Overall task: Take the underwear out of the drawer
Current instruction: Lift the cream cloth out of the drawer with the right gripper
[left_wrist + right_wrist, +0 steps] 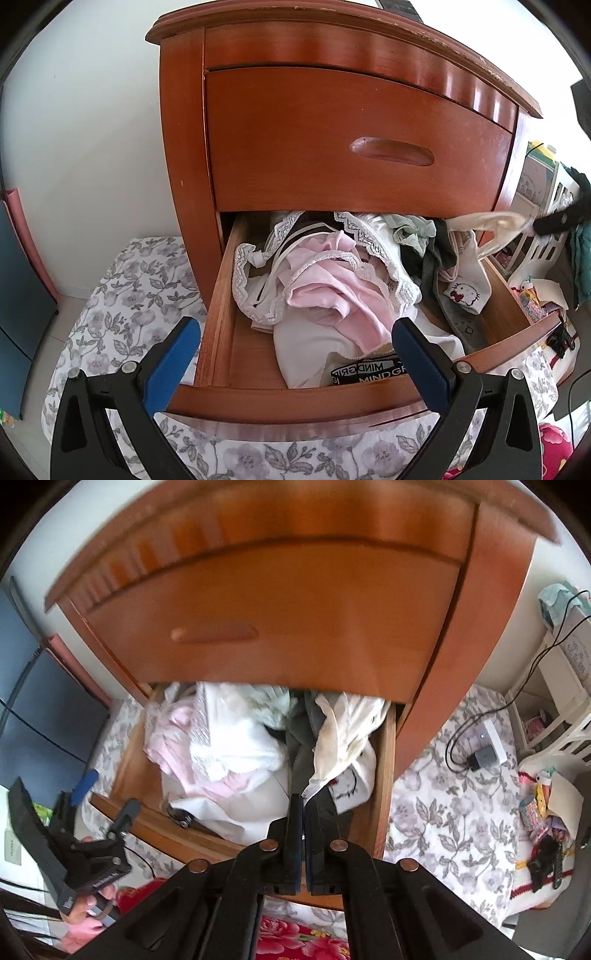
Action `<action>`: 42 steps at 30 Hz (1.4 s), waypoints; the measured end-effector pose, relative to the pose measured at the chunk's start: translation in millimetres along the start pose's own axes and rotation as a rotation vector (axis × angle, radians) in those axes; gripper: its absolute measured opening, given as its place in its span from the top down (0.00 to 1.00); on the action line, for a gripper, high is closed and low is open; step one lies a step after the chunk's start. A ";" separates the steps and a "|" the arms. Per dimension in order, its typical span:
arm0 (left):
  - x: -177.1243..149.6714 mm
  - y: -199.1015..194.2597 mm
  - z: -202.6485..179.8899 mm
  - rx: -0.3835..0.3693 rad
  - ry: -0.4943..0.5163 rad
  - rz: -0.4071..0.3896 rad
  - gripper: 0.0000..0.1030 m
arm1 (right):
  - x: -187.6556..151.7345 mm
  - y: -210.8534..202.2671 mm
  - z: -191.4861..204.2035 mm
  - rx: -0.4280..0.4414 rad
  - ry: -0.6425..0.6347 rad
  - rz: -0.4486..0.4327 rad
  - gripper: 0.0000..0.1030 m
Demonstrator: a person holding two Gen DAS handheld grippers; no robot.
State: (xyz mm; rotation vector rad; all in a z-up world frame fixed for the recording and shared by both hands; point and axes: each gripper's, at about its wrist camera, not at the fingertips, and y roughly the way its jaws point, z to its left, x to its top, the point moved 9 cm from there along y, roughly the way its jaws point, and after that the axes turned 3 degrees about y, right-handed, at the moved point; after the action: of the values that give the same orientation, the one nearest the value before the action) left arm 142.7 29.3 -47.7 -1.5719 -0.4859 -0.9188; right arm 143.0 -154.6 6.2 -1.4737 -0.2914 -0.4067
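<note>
Right claw [303,808]: clamped on cream underwear [343,731], garment trailing from right end of open drawer [380,775]. Left claw [295,332]: wide, empty, near drawer front. Lift straight up until fabric clears pile; avoid snagging grey garment [299,753] alongside.

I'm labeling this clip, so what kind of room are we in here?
Most likely a bedroom: a wooden nightstand with its bottom drawer open, full of underwear, beside a floral bedsheet.
</note>
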 end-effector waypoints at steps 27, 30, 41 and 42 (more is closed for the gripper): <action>3.8 -7.7 -2.9 -0.023 -0.005 -0.029 0.00 | 62.0 -164.3 48.8 0.049 -0.041 -0.428 1.00; 4.3 -9.0 -3.7 -0.024 -0.005 -0.032 0.00 | 66.9 -181.7 37.3 0.010 -0.015 -0.463 1.00; 5.1 -10.8 -8.3 -0.029 0.009 -0.036 0.00 | 84.9 -269.0 -5.3 -0.096 0.040 -0.675 1.00; 5.1 -10.4 -8.9 -0.029 0.011 -0.036 0.00 | 85.7 -275.6 -8.5 -0.116 0.043 -0.686 1.00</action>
State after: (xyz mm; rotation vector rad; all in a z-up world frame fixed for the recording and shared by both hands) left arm 135.4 22.1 -37.2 -1.5878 -0.4962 -0.9655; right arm 99.3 -184.0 290.1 -1.4467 -0.7534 -1.0160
